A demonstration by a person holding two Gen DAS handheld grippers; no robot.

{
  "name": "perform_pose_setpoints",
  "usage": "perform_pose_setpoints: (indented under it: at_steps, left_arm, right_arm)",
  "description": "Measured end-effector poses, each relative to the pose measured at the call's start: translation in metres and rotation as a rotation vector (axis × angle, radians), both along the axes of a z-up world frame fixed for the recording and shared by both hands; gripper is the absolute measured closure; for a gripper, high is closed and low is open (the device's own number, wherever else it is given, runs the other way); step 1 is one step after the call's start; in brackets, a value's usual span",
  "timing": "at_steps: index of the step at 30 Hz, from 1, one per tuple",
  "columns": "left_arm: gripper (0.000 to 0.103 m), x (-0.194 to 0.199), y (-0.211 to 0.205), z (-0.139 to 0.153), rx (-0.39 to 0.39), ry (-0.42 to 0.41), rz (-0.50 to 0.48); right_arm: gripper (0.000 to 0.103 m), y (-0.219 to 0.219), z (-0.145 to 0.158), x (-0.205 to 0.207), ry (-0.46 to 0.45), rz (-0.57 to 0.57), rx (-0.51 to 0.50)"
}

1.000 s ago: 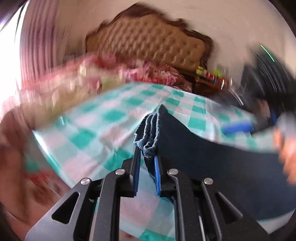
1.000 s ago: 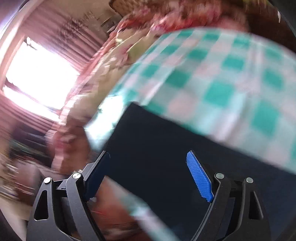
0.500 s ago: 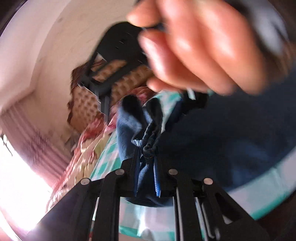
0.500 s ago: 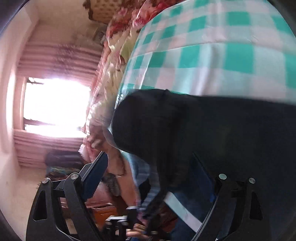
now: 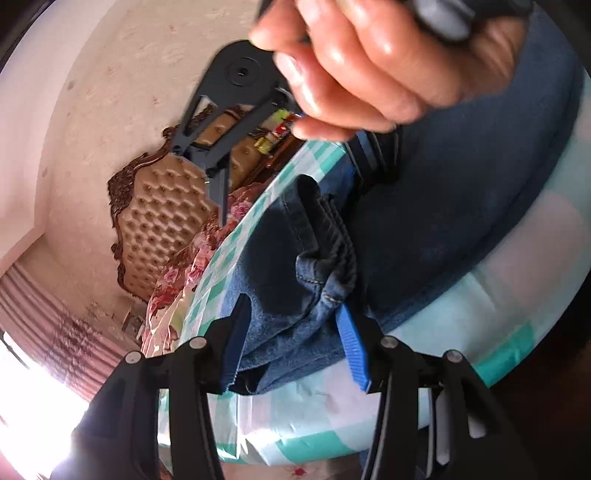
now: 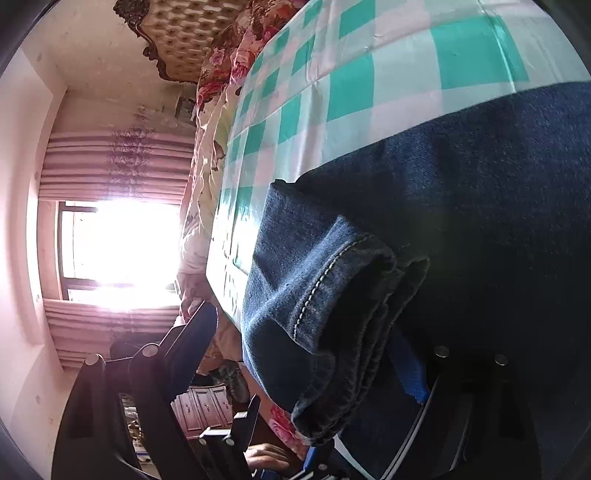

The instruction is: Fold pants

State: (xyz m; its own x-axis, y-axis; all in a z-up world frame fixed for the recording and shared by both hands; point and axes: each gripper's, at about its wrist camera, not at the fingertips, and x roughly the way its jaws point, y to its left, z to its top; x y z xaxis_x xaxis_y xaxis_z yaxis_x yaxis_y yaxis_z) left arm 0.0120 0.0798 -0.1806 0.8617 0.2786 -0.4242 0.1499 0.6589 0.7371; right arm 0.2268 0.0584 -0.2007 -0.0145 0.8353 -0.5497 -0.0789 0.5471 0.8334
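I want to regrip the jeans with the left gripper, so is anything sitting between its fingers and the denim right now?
Nothing visible does. The left gripper is open, and the bunched hem of the jeans lies directly between its blue pads on the checkered sheet. The hand holding the right gripper is higher up, clear of the gap.

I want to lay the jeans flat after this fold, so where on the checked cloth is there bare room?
Bare checked cloth runs from the jeans' far edge toward the floral bedding and headboard. A narrower bare strip borders the jeans at the cloth's near edge. It is crowded at the hem, where both hand-held grippers, left and right, stand open.
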Motion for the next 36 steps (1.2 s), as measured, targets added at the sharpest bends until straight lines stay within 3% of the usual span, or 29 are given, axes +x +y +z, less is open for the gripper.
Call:
perform_pose_setpoints:
  at_steps: [2,5,10,12,16,18,20,22,25,30,36]
  left_arm:
    - [0.057,0.008,0.002,0.002,-0.035,0.049,-0.04]
    - [0.095,0.024,0.0,0.006,-0.069,0.096,-0.053]
    - [0.096,0.018,-0.011,0.025,-0.083,0.035,-0.062]
    - [0.096,0.008,-0.02,0.031,-0.069,0.01,-0.069]
    - [0.096,0.001,-0.048,0.034,-0.046,0.003,-0.118]
    - [0.096,-0.002,-0.063,0.037,-0.049,-0.006,-0.138]
    - [0.096,-0.002,-0.075,0.04,-0.059,-0.015,-0.151]
    - [0.096,-0.003,-0.089,0.042,-0.07,-0.018,-0.176]
    - [0.094,-0.008,-0.115,0.038,-0.072,-0.01,-0.236]
    - [0.09,-0.013,-0.139,0.034,-0.158,0.061,-0.299]
    - [0.09,-0.015,-0.113,0.051,-0.324,0.074,-0.189]
  right_arm:
    - [0.018,0.001,0.003,0.001,-0.012,0.006,-0.009]
    - [0.018,-0.002,0.004,0.007,-0.01,-0.002,-0.008]
    - [0.019,-0.014,0.008,0.013,-0.017,-0.016,-0.006]
    - [0.026,-0.021,0.008,0.015,-0.012,-0.027,0.001]
    - [0.056,-0.042,0.014,0.018,-0.005,-0.057,-0.012]
    - [0.063,-0.058,0.019,0.016,-0.019,-0.078,-0.037]
    - [0.078,-0.076,0.031,0.014,-0.069,-0.092,-0.054]
    - [0.084,-0.092,0.038,0.012,-0.108,-0.099,-0.097]
    - [0.087,-0.12,0.038,0.011,-0.131,-0.132,-0.145]
    - [0.088,-0.164,0.019,0.012,-0.112,-0.197,-0.207]
    - [0.083,-0.178,-0.001,0.011,-0.106,-0.192,-0.233]
